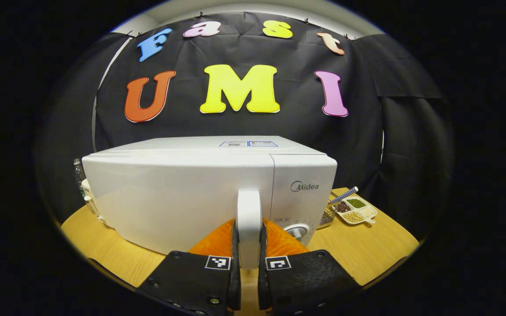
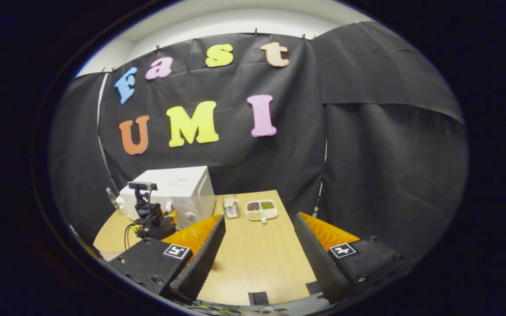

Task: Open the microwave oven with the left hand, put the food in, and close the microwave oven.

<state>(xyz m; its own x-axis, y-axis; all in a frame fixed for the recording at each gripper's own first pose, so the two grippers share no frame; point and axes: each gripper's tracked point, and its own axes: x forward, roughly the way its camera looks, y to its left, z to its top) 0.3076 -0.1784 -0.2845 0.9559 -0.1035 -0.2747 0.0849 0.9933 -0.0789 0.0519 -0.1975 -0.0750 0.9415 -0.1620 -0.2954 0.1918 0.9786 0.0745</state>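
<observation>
Black cloth closes off the booth behind a pale wooden bench [image 2: 253, 250], and on it, toward the back left, stands the white microwave oven [image 1: 182, 193] with its door shut or barely started.

From the left gripper view, the left gripper [image 1: 248, 267] has its jaws clenched on the door's upright white handle [image 1: 249, 219], one finger on each side of it. The control knob [image 1: 297, 230] sits just beside, at about three o'clock from the handle.

The food, a divided dish [image 2: 261, 210] of beans or grains, lies on the bench at three o'clock from the oven, a small metal basket [image 2: 230, 206] between the two.

In the right gripper view, the right gripper [image 2: 259, 245] hangs over bare bench well short of the dish, jaws spread wide and empty.

I judge the opening step to be in hand. The next move calls for a pull on the handle that follows the door's arc, hinge presumably on the far left, firm enough to free the latch without dragging the oven forward.
</observation>
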